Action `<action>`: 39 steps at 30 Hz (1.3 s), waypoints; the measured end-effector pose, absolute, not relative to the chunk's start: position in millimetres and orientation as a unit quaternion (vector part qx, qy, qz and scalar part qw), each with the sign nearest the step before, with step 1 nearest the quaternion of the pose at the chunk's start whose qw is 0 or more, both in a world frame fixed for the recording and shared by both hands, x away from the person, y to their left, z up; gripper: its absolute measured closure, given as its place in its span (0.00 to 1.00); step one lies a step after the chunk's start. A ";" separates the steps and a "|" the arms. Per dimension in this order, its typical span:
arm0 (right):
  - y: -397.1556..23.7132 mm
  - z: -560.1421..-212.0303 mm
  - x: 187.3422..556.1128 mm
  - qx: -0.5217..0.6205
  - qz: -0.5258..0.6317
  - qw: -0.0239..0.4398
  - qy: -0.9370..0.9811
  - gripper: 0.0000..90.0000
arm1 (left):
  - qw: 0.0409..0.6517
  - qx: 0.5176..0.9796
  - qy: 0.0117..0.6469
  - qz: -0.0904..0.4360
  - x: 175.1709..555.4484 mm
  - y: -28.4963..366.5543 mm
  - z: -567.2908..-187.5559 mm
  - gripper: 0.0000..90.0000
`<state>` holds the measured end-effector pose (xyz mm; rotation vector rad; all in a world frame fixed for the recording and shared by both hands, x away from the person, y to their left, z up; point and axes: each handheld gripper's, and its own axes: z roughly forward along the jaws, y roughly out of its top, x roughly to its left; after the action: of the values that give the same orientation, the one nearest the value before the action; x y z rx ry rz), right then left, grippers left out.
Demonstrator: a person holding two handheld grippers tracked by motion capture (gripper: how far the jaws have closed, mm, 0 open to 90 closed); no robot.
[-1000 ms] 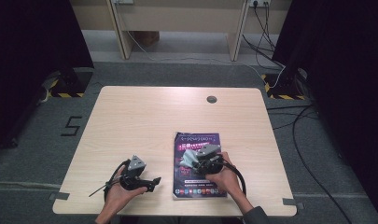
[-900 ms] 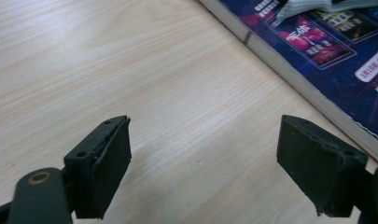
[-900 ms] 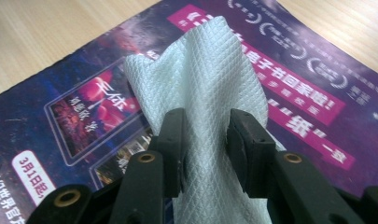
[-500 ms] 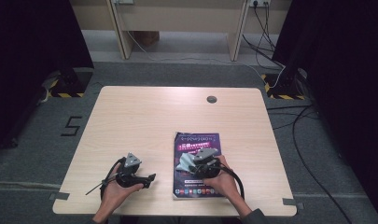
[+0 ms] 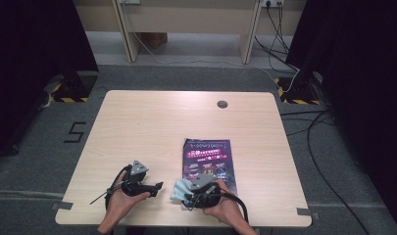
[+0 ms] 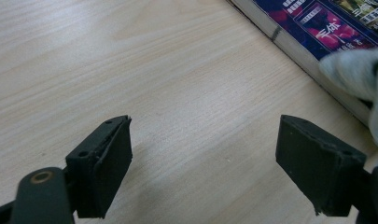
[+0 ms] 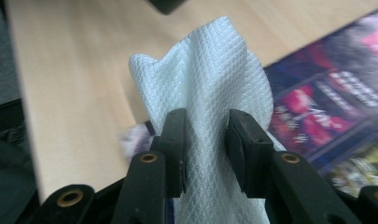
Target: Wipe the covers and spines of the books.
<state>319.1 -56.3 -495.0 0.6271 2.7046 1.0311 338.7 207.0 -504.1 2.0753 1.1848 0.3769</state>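
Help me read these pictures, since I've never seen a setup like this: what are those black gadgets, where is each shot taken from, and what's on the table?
A person sits at a wooden table with a hand-held two-jaw gripper in each hand. The wide picture looks down from above. The other two come from cameras riding on the grippers, looking along their black jaws. A dark booklet lies on the table. The right gripper pinches a white textured cloth at the booklet's near left corner. The left gripper rests open over bare wood, holding nothing.

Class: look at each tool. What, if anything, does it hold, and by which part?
The right tool pinches a white cloth around its bunched middle, the free end fanning above. The left tool is open, holding nothing.
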 end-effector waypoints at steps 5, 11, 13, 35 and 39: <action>-50.1 -494.8 305.0 0.192 0.348 0.084 0.914 0.76 | 0.353 0.803 0.458 0.146 338.6 206.5 -504.4 0.20; -52.7 -494.8 307.0 0.196 0.352 0.072 0.913 0.75 | 0.352 0.804 0.456 0.145 338.2 205.5 -504.7 0.20; -56.4 -494.2 310.2 0.201 0.350 0.067 0.912 0.75 | 0.352 0.805 0.456 0.144 338.1 205.3 -504.8 0.20; -157.6 -493.8 330.1 0.325 0.336 0.115 0.877 0.75 | 0.356 0.806 0.451 0.142 337.2 202.5 -505.3 0.20; -160.3 -493.4 321.8 0.319 0.335 0.112 0.880 0.75 | 0.355 0.806 0.452 0.141 337.1 201.9 -505.4 0.20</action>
<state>321.8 -160.3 -493.4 0.9363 2.5822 0.9824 337.1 201.9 -505.4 2.0831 1.1670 0.3651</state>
